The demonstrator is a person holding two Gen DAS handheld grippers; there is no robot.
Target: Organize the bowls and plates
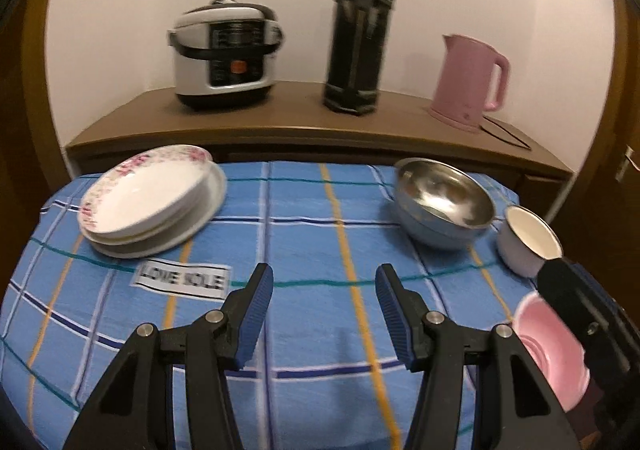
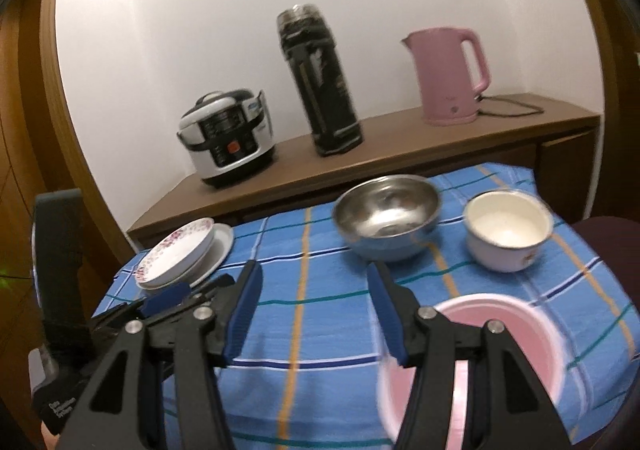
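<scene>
Plates point(image 1: 148, 206) lie stacked at ten o'clock on the table point(image 1: 304, 218), which wears a blue checked cloth; the top one has a pink flowered rim and leans on a plain white one beneath. In the left wrist view the left gripper point(image 1: 324, 314) hangs over bare cloth at six o'clock, its blue-padded jaws apart with nothing between them. A steel bowl point(image 1: 444, 202) sits at two o'clock, a white enamel cup point(image 1: 528, 240) just beside it toward three, and a pink bowl point(image 1: 548, 350) at four, partly hidden by the right gripper's black body. In the right wrist view the right gripper point(image 2: 314, 310) also stands apart and empty, with the pink bowl's rim behind its right-hand finger; whether they touch cannot be told. On a wooden sideboard point(image 1: 280, 122) behind the table stand a rice cooker point(image 1: 226, 58), a dark flask point(image 1: 358, 34) and a pink kettle point(image 1: 468, 78).
</scene>
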